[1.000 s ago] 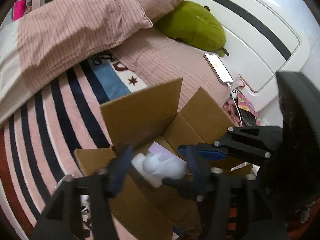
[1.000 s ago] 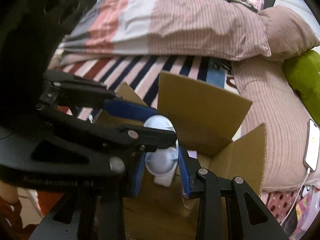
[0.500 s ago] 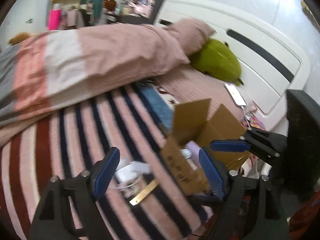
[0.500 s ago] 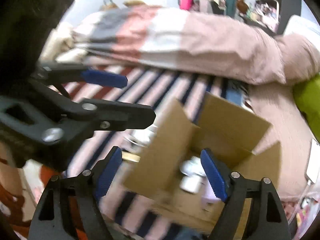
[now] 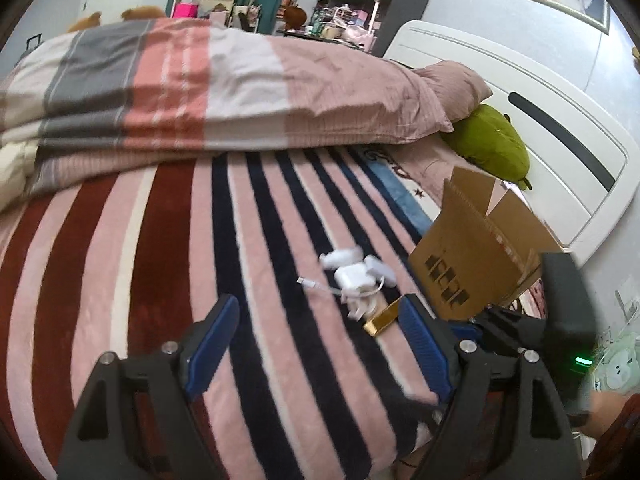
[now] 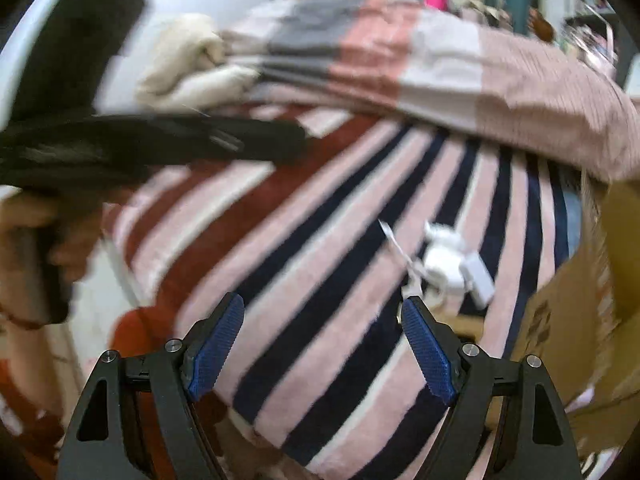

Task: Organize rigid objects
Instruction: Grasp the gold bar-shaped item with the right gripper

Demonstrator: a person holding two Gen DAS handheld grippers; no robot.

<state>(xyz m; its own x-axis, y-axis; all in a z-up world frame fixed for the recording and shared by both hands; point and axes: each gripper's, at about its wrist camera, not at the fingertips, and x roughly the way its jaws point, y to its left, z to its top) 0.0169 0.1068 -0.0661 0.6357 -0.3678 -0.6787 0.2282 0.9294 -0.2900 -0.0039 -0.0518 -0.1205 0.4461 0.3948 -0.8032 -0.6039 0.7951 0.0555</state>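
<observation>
An open cardboard box stands on the striped blanket at the right; its contents are hidden. It shows blurred at the right edge of the right wrist view. A white charger with cable lies left of the box, with a gold bar-shaped object just in front of it. The charger also shows in the right wrist view. My left gripper is open and empty, back from the charger. My right gripper is open and empty, near the bed's edge.
A striped blanket covers the bed. A folded duvet lies across the back. A pink pillow and a green plush rest by the white headboard. The left gripper's body crosses the right wrist view.
A second ago both grippers were over the box, the right one shut on a white object. It released it into the box; both grippers opened and pulled back left, away from the box.
</observation>
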